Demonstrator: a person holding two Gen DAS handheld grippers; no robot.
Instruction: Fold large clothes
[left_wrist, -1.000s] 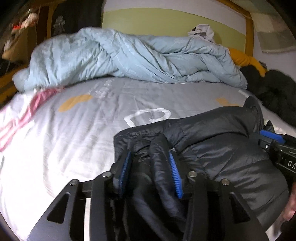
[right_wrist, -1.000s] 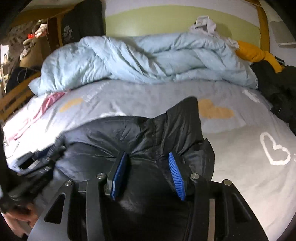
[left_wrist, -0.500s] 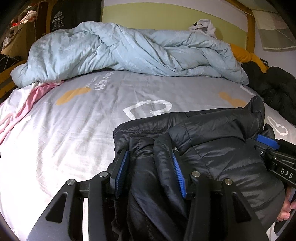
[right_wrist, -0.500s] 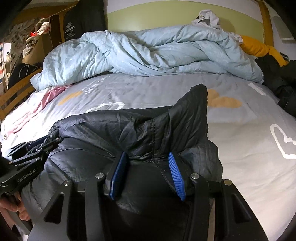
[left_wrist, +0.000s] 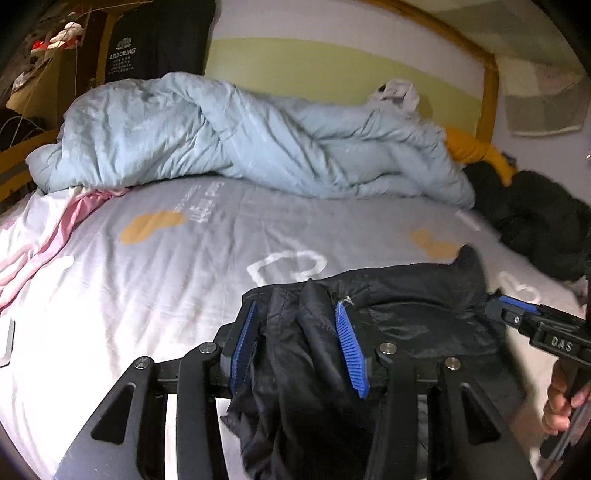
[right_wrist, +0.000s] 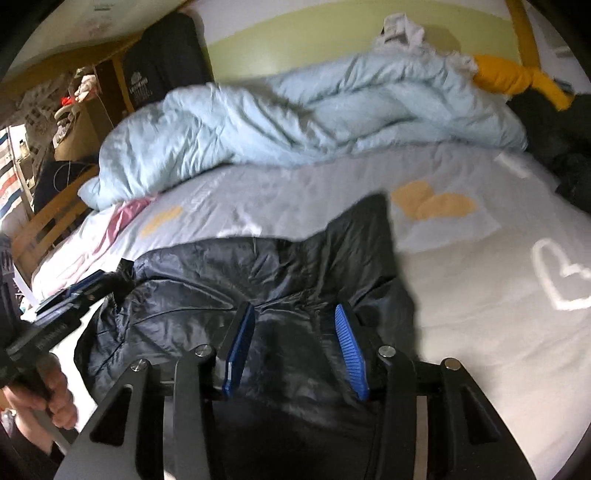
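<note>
Basically both ends pinched — left gripper (left_wrist: 297, 343) and right gripper (right_wrist: 291, 345) each clamped on bunched black puffer jacket (left_wrist: 417, 317), stretched crosswise between them, lifted over the bedsheet (left_wrist: 155, 277) — equally near.

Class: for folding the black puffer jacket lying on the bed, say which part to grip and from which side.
Grip the near hem of the black puffer jacket, one corner per gripper, coming from the bed's foot. That edge is bunched thick and faces you, as the left gripper and right gripper show.

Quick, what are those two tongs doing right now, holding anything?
Left tongs: closed on a bunched fold of the black puffer jacket.
Right tongs: closed on the same jacket, near its other side.
</note>
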